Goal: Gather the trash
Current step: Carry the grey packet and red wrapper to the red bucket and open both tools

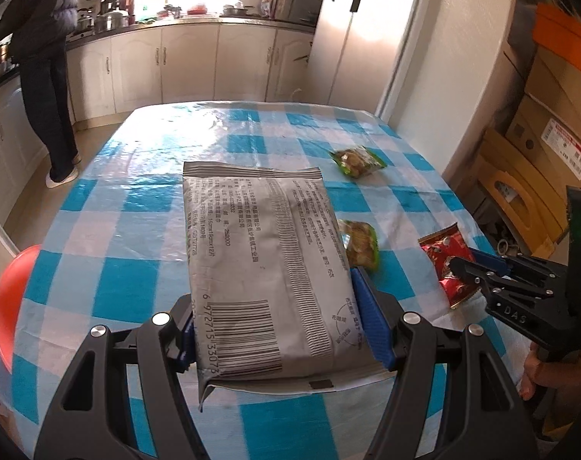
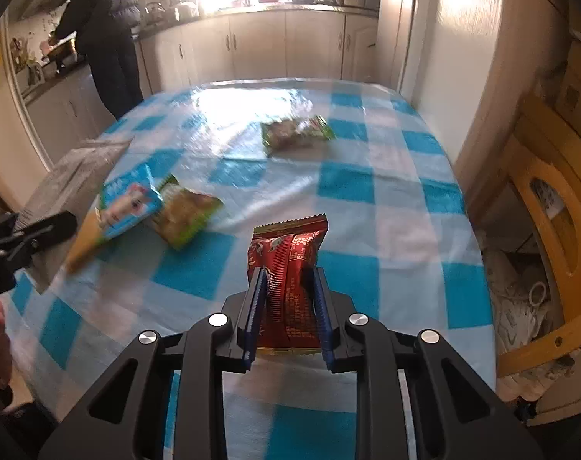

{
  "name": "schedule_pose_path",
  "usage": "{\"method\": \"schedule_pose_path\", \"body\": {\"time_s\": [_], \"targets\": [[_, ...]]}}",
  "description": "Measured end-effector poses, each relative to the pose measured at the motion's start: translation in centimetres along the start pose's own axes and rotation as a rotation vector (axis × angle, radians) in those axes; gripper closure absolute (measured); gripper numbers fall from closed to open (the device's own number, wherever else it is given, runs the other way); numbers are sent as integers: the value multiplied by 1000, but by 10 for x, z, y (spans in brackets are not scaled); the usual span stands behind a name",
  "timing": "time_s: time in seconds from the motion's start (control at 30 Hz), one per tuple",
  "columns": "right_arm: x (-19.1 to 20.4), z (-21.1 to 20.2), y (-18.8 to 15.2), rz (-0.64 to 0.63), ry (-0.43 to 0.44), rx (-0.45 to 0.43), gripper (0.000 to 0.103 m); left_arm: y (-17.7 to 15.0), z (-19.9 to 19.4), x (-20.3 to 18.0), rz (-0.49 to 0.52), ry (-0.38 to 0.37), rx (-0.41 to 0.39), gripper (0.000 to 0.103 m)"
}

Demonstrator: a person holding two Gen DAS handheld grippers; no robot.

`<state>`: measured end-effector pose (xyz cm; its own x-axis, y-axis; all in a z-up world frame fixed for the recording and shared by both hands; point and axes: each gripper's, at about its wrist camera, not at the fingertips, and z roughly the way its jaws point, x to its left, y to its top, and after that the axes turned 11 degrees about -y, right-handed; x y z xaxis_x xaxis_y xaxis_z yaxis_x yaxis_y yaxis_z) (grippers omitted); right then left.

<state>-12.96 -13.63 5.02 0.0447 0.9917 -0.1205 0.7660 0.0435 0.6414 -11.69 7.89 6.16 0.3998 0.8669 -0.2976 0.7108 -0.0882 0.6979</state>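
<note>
A grey packet [image 1: 267, 268] is being gripped by the left gripper [image 1: 282, 329] and a red wrapper [image 2: 288, 276] by the right gripper [image 2: 288, 306], both above the checked worktop [image 2: 386, 199].

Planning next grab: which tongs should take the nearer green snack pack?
Neither is free. Left tongs grip the grey packet; right tongs grip the red wrapper. Green pack lies nearer left.

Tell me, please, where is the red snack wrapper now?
The red snack wrapper is clamped between the right gripper fingers, above the near right part of the checkered table, with a green snack packet to its left.
</note>
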Motion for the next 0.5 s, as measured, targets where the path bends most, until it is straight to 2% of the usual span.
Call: {"method": "schedule_pose_path", "body": {"time_s": [0.2, 0.5], "targets": [[27, -18, 24, -23, 88, -47, 76, 3, -22, 25, -46, 38, -48, 34], [125, -35, 79, -120, 372, -90, 76, -1, -78, 98, -176, 187, -142, 34]]}}
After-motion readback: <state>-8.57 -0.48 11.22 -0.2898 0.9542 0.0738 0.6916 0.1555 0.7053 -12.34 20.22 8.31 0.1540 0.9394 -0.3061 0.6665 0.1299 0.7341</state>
